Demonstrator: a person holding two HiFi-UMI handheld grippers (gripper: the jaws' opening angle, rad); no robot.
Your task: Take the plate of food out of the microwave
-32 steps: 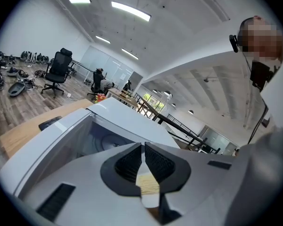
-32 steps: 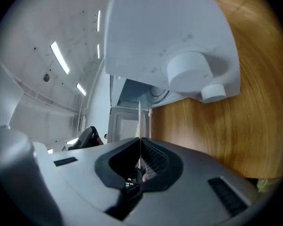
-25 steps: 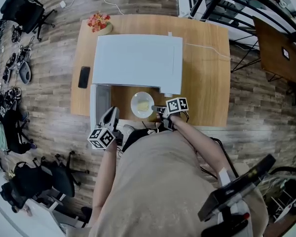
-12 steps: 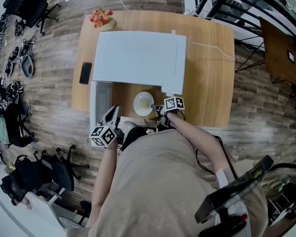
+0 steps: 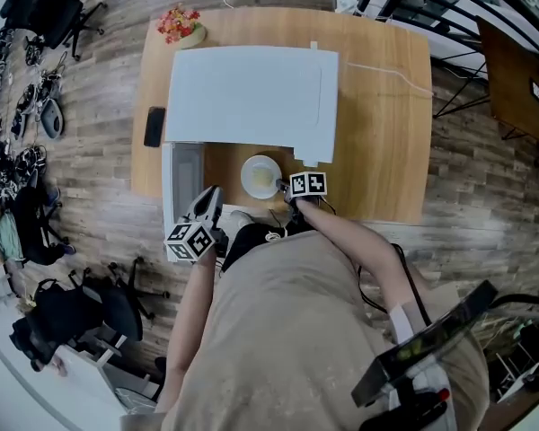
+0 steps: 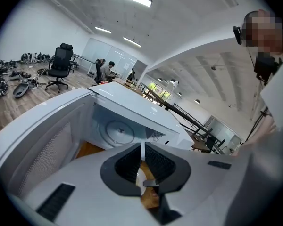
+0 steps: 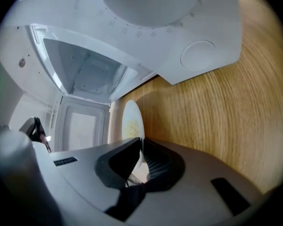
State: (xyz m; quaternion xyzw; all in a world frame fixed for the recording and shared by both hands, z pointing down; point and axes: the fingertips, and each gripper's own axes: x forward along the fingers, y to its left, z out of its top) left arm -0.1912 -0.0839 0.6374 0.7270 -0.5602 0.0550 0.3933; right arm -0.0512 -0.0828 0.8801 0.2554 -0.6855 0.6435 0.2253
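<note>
A white plate (image 5: 260, 176) with pale yellow food rests on the wooden table (image 5: 377, 142), just in front of the white microwave (image 5: 251, 97). The microwave's door (image 5: 184, 182) stands open to the left. My right gripper (image 5: 285, 188) is shut on the plate's right rim. In the right gripper view the plate (image 7: 131, 121) appears edge-on, its rim pinched between the jaws of that gripper (image 7: 141, 147). My left gripper (image 5: 212, 197) hovers by the open door, shut with nothing in it. In the left gripper view the left gripper (image 6: 142, 149) faces the bare turntable (image 6: 119, 131).
A black phone (image 5: 154, 127) lies left of the microwave and a small flower pot (image 5: 181, 23) stands at the table's far left corner. A white cable (image 5: 382, 72) runs across the table's right part. Office chairs (image 5: 45, 7) stand on the floor to the left.
The right gripper has shifted slightly left with the plate's rim still held. The left gripper has stayed by the door.
</note>
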